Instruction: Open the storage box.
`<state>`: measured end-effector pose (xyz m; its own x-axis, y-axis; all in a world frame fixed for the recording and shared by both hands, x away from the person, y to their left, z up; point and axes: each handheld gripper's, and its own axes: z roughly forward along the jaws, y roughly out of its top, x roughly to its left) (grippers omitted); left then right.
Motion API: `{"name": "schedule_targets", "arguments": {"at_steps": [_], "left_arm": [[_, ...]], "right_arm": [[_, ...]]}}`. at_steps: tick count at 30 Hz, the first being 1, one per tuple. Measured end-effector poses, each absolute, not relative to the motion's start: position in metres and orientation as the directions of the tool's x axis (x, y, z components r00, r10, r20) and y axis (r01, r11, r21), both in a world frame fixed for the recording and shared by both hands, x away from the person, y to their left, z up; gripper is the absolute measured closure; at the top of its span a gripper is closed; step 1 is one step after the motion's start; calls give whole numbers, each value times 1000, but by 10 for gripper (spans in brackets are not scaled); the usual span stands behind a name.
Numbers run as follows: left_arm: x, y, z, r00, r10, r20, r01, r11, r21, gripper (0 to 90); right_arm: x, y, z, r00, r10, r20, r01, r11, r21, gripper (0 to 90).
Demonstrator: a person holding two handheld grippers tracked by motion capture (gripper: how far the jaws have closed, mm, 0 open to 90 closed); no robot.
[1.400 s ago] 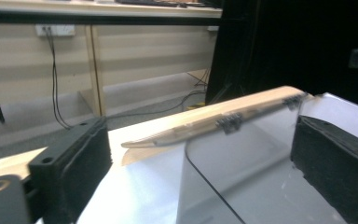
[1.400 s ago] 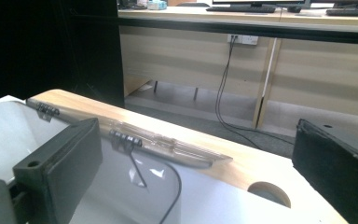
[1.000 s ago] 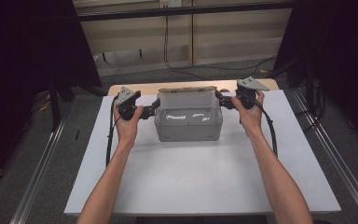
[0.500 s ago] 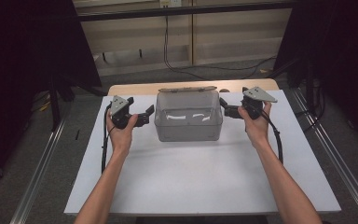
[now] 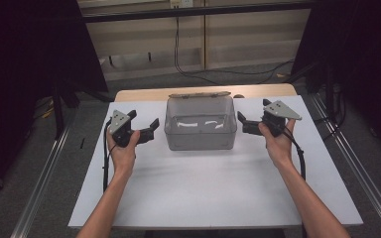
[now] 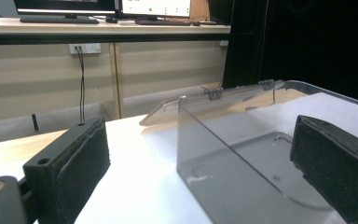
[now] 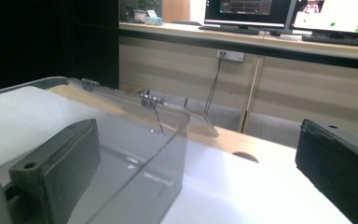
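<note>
A clear plastic box (image 5: pixel 201 124) with its hinged lid (image 5: pixel 198 94) folded open behind it stands on the white sheet covering the desk (image 5: pixel 203 188), toward the far middle of that sheet, and it looks empty. The left gripper (image 5: pixel 151 128) hangs just to the left of the box and the right gripper (image 5: pixel 241 122) just to its right, each level with the box's side wall and apart from it; neither touches the plastic. Both sets of jaws stand wide open and hold nothing: in the left gripper view the box's near corner (image 6: pixel 179 100) rises between the two black pads, and in the right gripper view the opposite corner (image 7: pixel 186 116) does the same. The step in hand appears to be taking the box by its two side walls. To do that well, each gripper should probably close in toward the box at the same pace, so one jaw goes inside the wall and one outside, straddling the rim rather than pushing against it. The walls look thin and smooth, so a one-sided push could slide the box across the sheet. Squeezing near the corners, where the plastic is likely stiffest, and closing both grippers together should keep the box square and level.
</note>
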<state>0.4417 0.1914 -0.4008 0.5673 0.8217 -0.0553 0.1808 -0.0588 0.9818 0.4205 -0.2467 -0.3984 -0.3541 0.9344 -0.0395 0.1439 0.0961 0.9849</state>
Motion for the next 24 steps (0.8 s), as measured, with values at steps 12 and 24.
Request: {"name": "schedule_targets", "arguments": {"at_steps": [12, 24], "left_arm": [[407, 207, -413, 569, 821, -46, 148, -48, 988, 43], [376, 221, -424, 517, 854, -57, 168, -36, 985, 43]], "right_arm": [[386, -257, -397, -337, 939, -63, 127, 112, 986, 2], [359, -275, -400, -309, 949, -56, 136, 102, 985, 9]]}}
